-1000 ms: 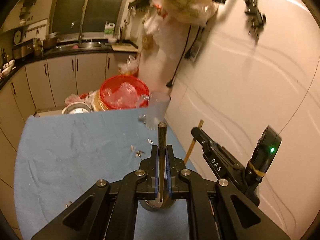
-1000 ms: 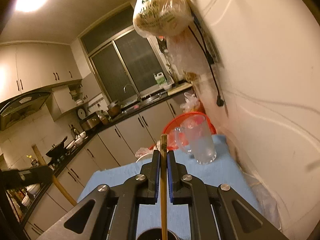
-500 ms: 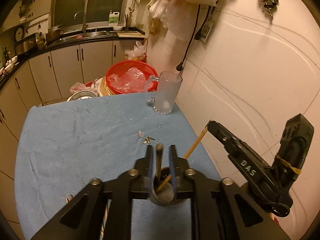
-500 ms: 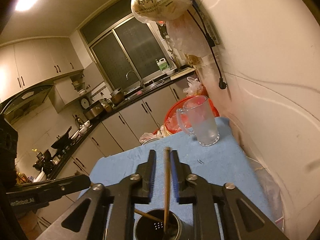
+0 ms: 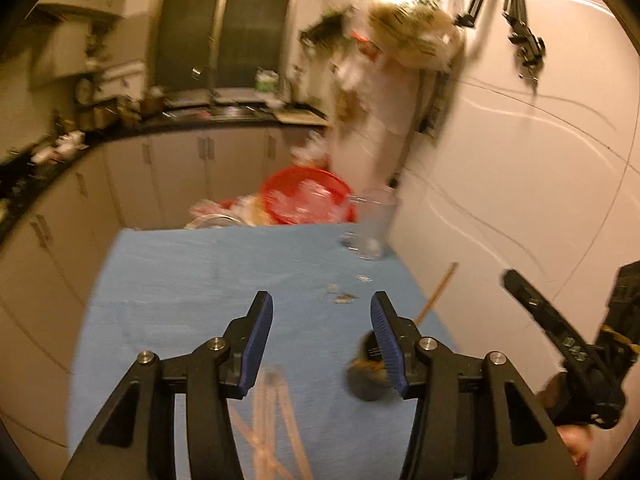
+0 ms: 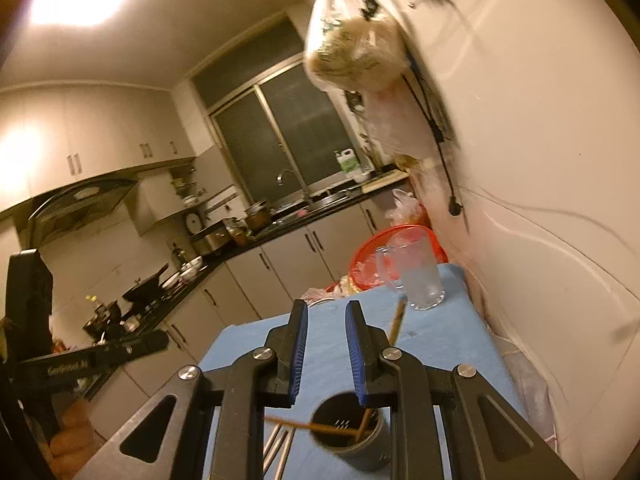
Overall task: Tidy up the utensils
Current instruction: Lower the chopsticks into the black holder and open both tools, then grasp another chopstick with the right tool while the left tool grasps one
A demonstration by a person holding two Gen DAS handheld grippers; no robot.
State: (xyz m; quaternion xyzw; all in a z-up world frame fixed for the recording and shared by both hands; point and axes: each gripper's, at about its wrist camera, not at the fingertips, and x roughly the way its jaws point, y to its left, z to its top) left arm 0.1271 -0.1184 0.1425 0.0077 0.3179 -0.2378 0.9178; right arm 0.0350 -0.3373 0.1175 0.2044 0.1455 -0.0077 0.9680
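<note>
Chopsticks are sitting in the dark metal holder on the blue-clothed worktop, two of them as far as I can make out: one lies almost flat across the rim with its end poking out to the left, the other leans up toward the wall side, tip sticking up near the glass mug. Left gripper is spread wide with nothing between its blue pads, hovering over the cloth with the holder just by its right finger. Right gripper is parted too, a narrower gap, nothing in it, right above the holder's mouth. More loose chopsticks lie fanned out on the cloth near the left gripper, pretty blurry in that view; the right wrist view also shows a few thin sticks on the cloth just left of the holder, can't tell if those are metal or wood. The mug stands at the far end of the worktop close to the white wall, with a red basket full of plastic bags just behind the edge. A few tiny bits of scrap are scattered on the cloth between the mug and the grippers. A plastic bag hangs from the wall above.
</note>
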